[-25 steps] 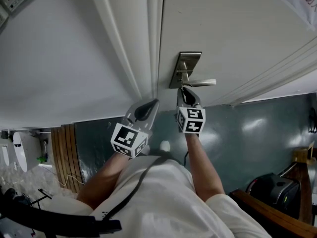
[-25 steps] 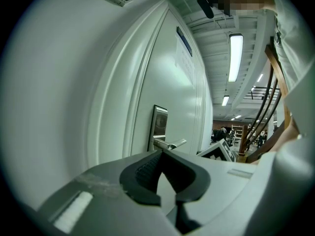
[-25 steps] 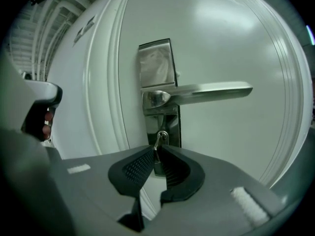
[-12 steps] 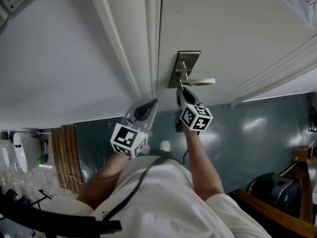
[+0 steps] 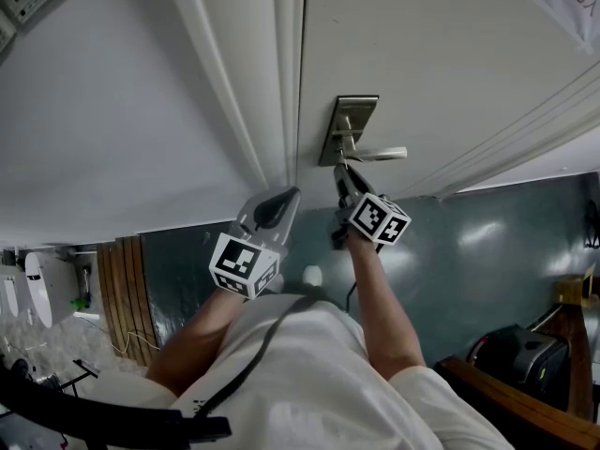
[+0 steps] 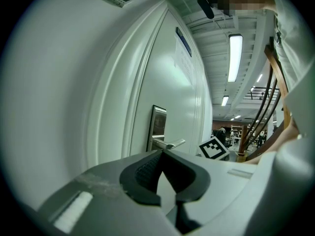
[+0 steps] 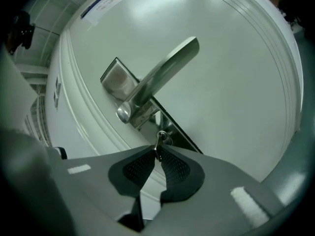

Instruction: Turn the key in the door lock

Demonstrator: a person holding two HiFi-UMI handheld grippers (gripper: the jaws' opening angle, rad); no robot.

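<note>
A steel lock plate (image 5: 352, 125) with a lever handle (image 5: 380, 154) sits on the white door (image 5: 441, 54). Just below the handle, a small metal key (image 7: 158, 144) sticks out of the keyhole. My right gripper (image 5: 343, 172) is shut on the key's head, which is pinched between the pad tips (image 7: 157, 154). It is rolled, so its marker cube (image 5: 380, 218) lies to the right. My left gripper (image 5: 287, 196) hangs beside the door frame, left of the lock and apart from it. Its jaws (image 6: 161, 154) are shut with nothing between them.
The white door frame moulding (image 5: 267, 73) and wall (image 5: 103, 111) lie left of the lock. Below is a teal floor (image 5: 469, 251), with a black bag (image 5: 520, 354) and a wooden chair (image 5: 577, 345) at lower right and wooden panelling (image 5: 122, 289) at lower left.
My right gripper has rolled about its own axis while gripping the key, swinging its marker cube round to the right. The left gripper has stayed put.
</note>
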